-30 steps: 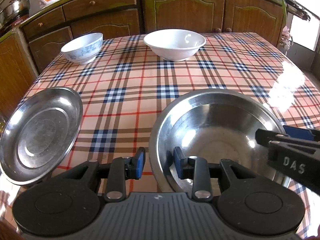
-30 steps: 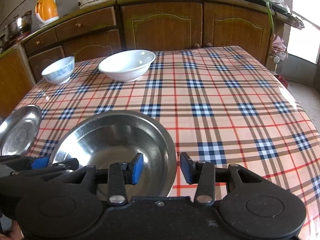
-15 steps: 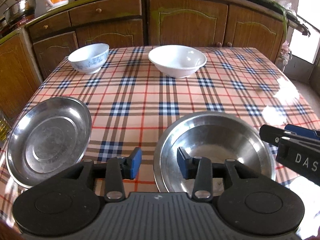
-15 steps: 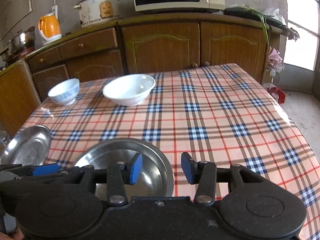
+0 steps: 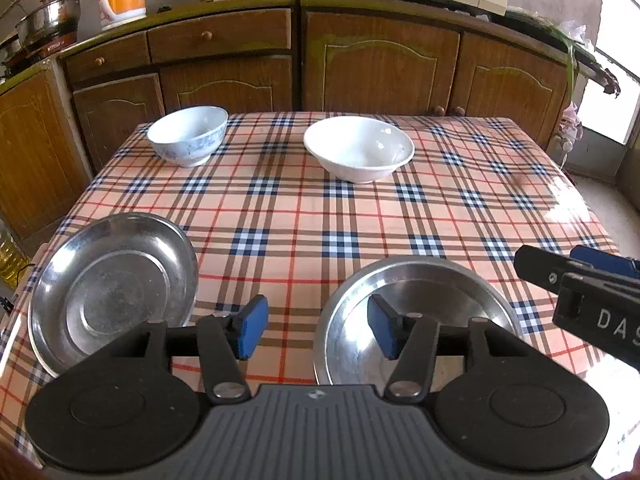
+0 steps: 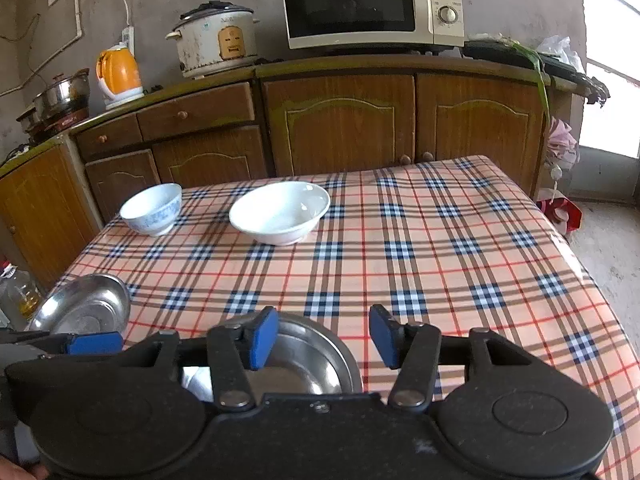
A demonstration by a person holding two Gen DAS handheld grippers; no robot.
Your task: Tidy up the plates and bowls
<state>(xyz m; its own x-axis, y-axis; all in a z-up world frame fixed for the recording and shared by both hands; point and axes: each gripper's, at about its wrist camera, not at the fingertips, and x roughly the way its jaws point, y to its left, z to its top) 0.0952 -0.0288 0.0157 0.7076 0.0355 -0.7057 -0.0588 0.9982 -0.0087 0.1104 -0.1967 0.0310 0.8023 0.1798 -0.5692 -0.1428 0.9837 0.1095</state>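
A steel bowl (image 5: 424, 304) (image 6: 312, 356) rests on the plaid tablecloth near the front edge. My left gripper (image 5: 316, 330) hovers above its left rim, jaws opening, nothing pressed between them. My right gripper (image 6: 324, 338) hangs above the bowl's right rim, jaws also opening and holding nothing; its fingers (image 5: 580, 276) show at the right of the left wrist view. A flat steel plate (image 5: 112, 288) (image 6: 88, 308) lies at the front left. Far back stand a small blue-patterned bowl (image 5: 188, 134) (image 6: 154, 208) and a wide white bowl (image 5: 358, 148) (image 6: 280, 212).
The table (image 6: 460, 240) is covered in a plaid cloth, with bare cloth on its right half. Wooden cabinets (image 6: 340, 120) run behind it, bearing a microwave (image 6: 372, 4), a rice cooker (image 6: 216, 38) and an orange kettle (image 6: 118, 70). An oil bottle (image 6: 20, 292) stands off the left edge.
Both grippers have risen away from the steel bowl and their jaws have spread wider. The bowl stays on the table, let go on both rims.
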